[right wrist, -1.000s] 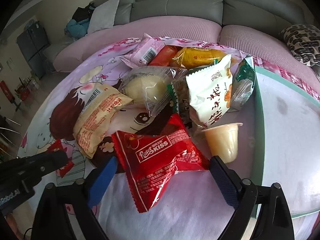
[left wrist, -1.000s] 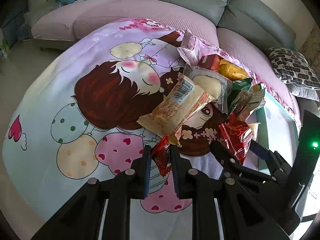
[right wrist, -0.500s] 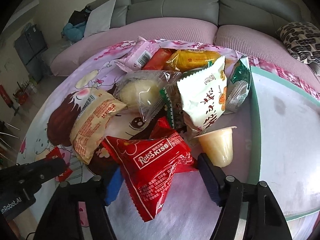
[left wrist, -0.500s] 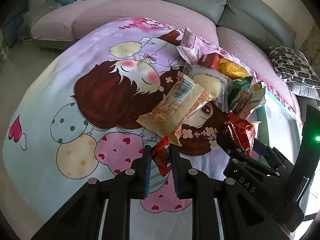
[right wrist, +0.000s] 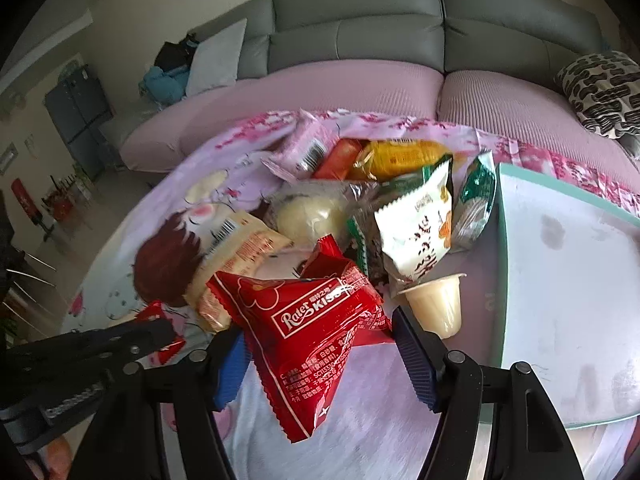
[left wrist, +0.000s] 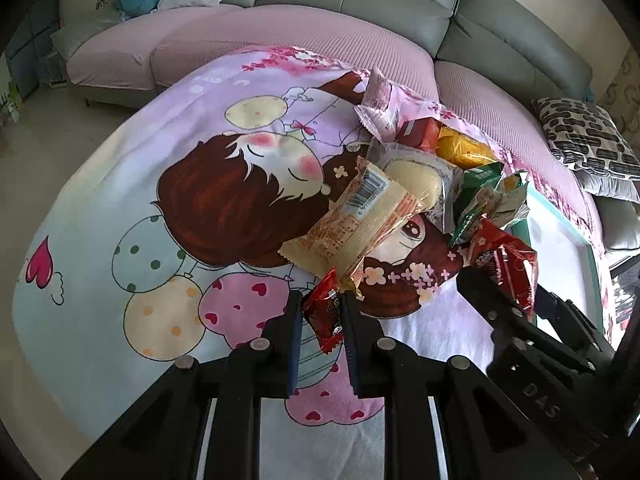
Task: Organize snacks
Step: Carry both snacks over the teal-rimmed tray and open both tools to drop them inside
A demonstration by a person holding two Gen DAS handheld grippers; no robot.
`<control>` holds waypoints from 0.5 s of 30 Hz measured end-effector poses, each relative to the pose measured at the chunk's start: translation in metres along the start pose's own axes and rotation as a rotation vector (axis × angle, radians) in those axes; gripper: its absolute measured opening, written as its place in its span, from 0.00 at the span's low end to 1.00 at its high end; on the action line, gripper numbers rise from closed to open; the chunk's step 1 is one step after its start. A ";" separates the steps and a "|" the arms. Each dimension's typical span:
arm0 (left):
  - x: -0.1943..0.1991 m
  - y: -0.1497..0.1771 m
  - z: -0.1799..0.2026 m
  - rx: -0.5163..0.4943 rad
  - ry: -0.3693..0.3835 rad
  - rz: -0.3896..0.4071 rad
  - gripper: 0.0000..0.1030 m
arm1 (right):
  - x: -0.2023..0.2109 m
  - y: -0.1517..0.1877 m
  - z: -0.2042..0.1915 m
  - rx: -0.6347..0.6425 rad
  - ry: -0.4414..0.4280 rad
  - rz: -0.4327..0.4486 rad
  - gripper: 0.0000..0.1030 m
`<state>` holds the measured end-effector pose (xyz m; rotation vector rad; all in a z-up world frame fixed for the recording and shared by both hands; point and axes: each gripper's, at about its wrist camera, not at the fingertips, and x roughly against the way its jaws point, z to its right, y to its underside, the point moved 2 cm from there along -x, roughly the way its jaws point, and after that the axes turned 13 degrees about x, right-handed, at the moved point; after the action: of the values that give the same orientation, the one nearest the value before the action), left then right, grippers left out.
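My left gripper (left wrist: 320,304) is shut on a small red snack packet (left wrist: 326,314) low over the cartoon-print cloth (left wrist: 160,200). My right gripper (right wrist: 320,344) is shut on a larger red "Kiss" packet (right wrist: 316,320), its blue pads pressing both sides, and holds it off the cloth. In the left wrist view that packet (left wrist: 508,264) hangs to the right. Behind it lies a pile: a beige packet (right wrist: 240,248), a clear-wrapped bun (right wrist: 312,212), a white packet (right wrist: 416,232) and a jelly cup (right wrist: 436,304).
A pink packet (right wrist: 312,148), an orange one (right wrist: 400,156) and a green one (right wrist: 476,196) lie at the pile's far side. A pale board with a teal rim (right wrist: 500,240) sits on the right. A grey and pink sofa (right wrist: 400,80) curves behind.
The right gripper's jaws closed on the large red packet and lifted it off the cloth. The left gripper kept still with its small red packet.
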<state>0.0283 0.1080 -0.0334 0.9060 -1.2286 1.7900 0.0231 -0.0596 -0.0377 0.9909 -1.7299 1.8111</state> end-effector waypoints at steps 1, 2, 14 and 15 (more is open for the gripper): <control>0.001 0.000 0.001 -0.002 0.000 0.004 0.19 | 0.003 -0.001 -0.001 -0.001 -0.003 0.008 0.68; 0.002 0.000 0.002 -0.004 0.000 0.007 0.19 | 0.006 -0.002 -0.001 0.000 -0.005 0.016 0.68; 0.015 -0.003 0.026 -0.049 -0.022 0.040 0.19 | 0.039 -0.014 0.012 -0.005 -0.001 0.097 0.68; 0.016 -0.004 0.030 -0.057 -0.023 0.044 0.19 | 0.041 -0.015 0.013 -0.006 0.001 0.104 0.68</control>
<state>0.0281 0.0835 -0.0093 0.8756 -1.3171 1.7737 0.0100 -0.0775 0.0025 0.9130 -1.8161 1.8682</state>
